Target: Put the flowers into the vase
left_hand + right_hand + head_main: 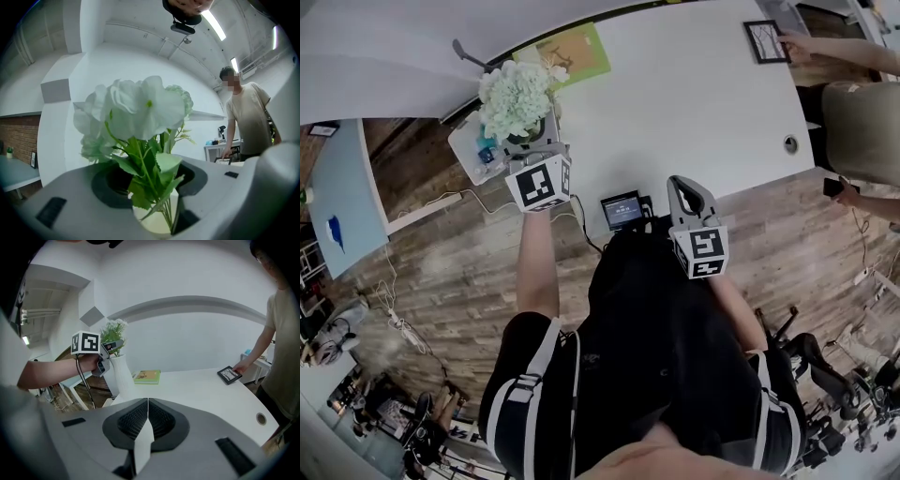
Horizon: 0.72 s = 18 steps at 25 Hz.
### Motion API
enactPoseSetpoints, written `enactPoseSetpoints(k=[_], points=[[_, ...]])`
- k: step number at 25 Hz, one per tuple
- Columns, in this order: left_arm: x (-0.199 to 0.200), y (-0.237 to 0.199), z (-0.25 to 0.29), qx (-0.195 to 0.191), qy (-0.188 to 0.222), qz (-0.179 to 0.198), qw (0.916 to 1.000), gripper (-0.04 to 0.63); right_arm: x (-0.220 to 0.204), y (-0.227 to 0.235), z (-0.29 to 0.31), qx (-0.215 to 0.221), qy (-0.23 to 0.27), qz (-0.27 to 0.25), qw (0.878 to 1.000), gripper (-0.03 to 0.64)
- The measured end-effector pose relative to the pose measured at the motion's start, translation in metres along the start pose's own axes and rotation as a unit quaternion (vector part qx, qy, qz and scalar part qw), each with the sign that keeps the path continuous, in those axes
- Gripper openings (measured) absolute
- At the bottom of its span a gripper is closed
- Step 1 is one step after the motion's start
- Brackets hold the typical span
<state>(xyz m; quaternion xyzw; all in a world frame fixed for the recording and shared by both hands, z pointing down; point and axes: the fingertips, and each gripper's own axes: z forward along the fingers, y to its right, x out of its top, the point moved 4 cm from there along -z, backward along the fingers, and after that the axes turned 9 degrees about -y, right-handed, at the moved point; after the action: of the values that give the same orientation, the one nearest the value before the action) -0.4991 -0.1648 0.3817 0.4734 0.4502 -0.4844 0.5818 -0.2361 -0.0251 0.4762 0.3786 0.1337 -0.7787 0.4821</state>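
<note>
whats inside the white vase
The white flower bunch, stems pinched by the left hand-held gripper, sits at the mouth of the tall white vase; its opaque wall hides anything inside.

The right tongs (148, 403) are pressed together, nothing between. Ahead-left, the left tongs (116, 345) sit at the flowers (114, 328) above a white vase (121, 375). Green book (147, 376) lies on the counter (197, 394) beyond. Far right, a person's hand (238, 368) touches a dark frame (229, 374).

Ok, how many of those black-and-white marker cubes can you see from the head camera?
2. One marker cube sits just below the flowers, upper left; the other marker cube is right of centre, lower down. None seems hidden.
</note>
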Motion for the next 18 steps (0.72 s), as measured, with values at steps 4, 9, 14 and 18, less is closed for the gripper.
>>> enactPoseSetpoints(k=[4, 9, 14, 18], points=[[-0.006, 0.000, 0.003, -0.002, -0.001, 0.001, 1.0000, 0.265, 0.000, -0.002, 0.001, -0.003, -0.003, -0.001, 1.000, 0.017], [-0.010, 0.000, 0.002, -0.001, -0.003, 0.004, 1.0000, 0.265, -0.003, -0.005, 0.000, -0.003, -0.005, -0.004, 1.000, 0.017], [-0.018, 0.000, 0.001, 0.003, -0.001, 0.004, 1.0000, 0.265, -0.003, -0.005, 0.002, -0.005, -0.007, -0.004, 1.000, 0.017], [-0.024, 0.002, 0.002, 0.001, -0.002, 0.006, 1.0000, 0.265, -0.005, -0.007, 0.004, -0.003, -0.010, -0.008, 1.000, 0.017]])
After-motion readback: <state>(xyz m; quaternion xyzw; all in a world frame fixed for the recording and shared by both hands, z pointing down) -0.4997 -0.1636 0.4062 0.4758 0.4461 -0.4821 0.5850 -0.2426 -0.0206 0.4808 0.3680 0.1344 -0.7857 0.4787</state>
